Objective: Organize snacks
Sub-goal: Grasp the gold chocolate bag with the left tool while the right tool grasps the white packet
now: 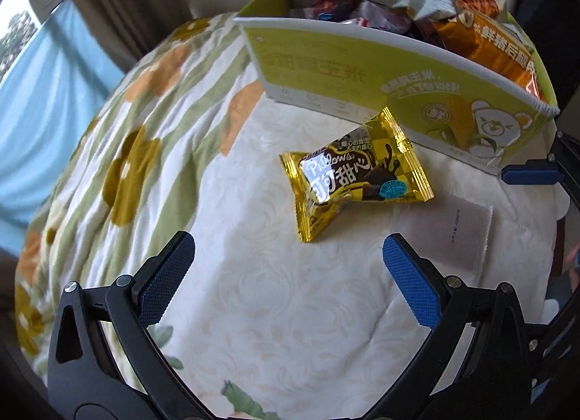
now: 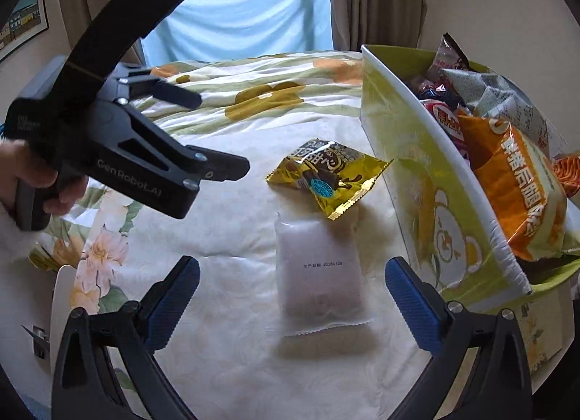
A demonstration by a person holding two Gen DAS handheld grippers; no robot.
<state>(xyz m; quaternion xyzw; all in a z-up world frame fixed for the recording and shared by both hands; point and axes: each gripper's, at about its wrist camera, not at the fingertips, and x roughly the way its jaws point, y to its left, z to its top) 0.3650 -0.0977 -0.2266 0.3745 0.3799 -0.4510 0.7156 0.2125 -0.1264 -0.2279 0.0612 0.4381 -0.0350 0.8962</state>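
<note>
A gold snack packet [image 1: 357,175] lies on the white quilt just in front of a green cardboard box [image 1: 362,72] full of snack bags. It also shows in the right wrist view [image 2: 326,177]. A frosted white packet [image 2: 320,278] lies beside it, seen in the left wrist view at the right [image 1: 453,235]. My left gripper [image 1: 288,257] is open and empty, a short way before the gold packet. My right gripper [image 2: 291,282] is open and empty, its fingers either side of the white packet's near half, above it. The box [image 2: 427,173] stands to its right.
The left gripper's body [image 2: 119,152], held in a hand, hangs at the left of the right wrist view. A flowered blanket [image 1: 119,152] covers the bed to the left. An orange bag [image 2: 522,188] leans over the box's near corner. A blue curtain [image 2: 246,17] hangs behind.
</note>
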